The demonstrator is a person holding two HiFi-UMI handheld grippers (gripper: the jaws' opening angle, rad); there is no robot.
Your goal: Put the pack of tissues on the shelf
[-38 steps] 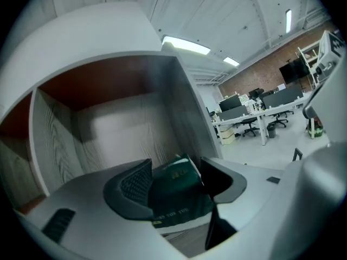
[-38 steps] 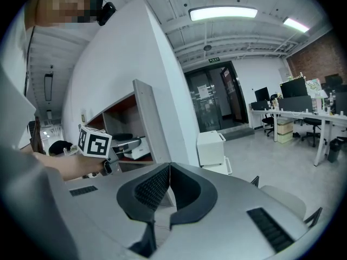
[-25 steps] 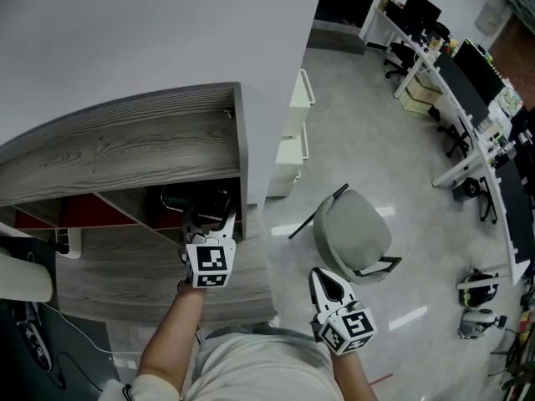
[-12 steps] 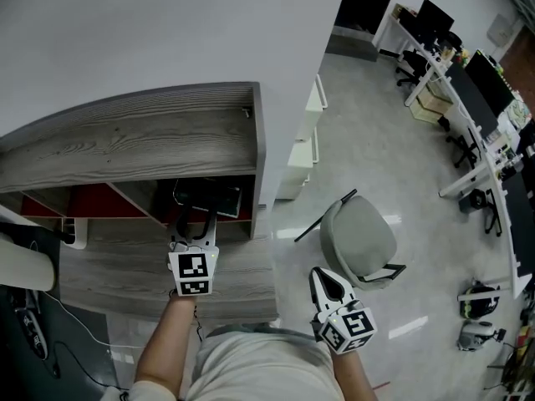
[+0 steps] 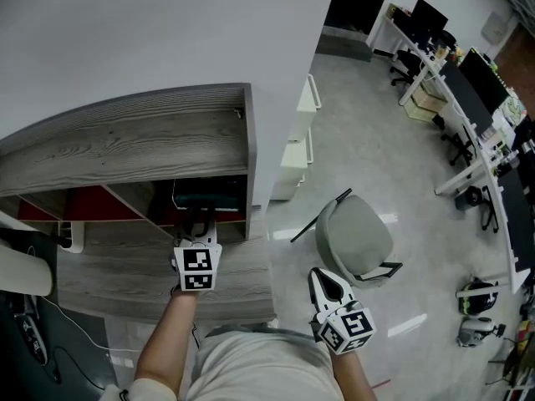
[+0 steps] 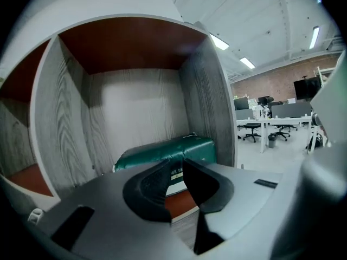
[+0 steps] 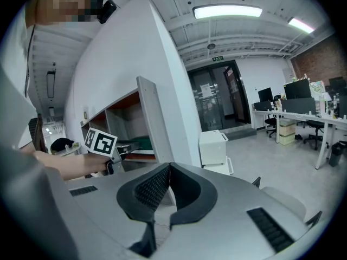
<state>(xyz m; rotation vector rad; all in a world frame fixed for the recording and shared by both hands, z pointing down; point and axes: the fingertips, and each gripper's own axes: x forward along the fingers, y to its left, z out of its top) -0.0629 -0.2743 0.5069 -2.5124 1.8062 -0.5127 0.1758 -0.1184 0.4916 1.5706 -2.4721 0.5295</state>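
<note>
The green pack of tissues (image 6: 162, 151) lies flat on the red floor of a compartment of the grey wooden shelf (image 6: 65, 118), against its right wall. From the head view the pack (image 5: 209, 199) shows dark inside the shelf (image 5: 125, 144). My left gripper (image 5: 198, 224) sits just outside that compartment, drawn back from the pack. Its jaws are closing, a narrow gap still between them and nothing in it; in the left gripper view the gripper (image 6: 176, 169) is short of the pack. My right gripper (image 5: 321, 276) hangs low at the right, shut and empty (image 7: 169, 172).
A grey chair (image 5: 355, 236) stands on the floor right of the shelf, beside a white drawer cabinet (image 5: 297, 144). Desks with monitors (image 5: 451, 73) line the far right. A white rounded object (image 5: 21, 278) lies at the left edge.
The left gripper has drawn back out of the compartment, leaving the pack inside, and its jaws have narrowed. The right gripper has stayed where it was.
</note>
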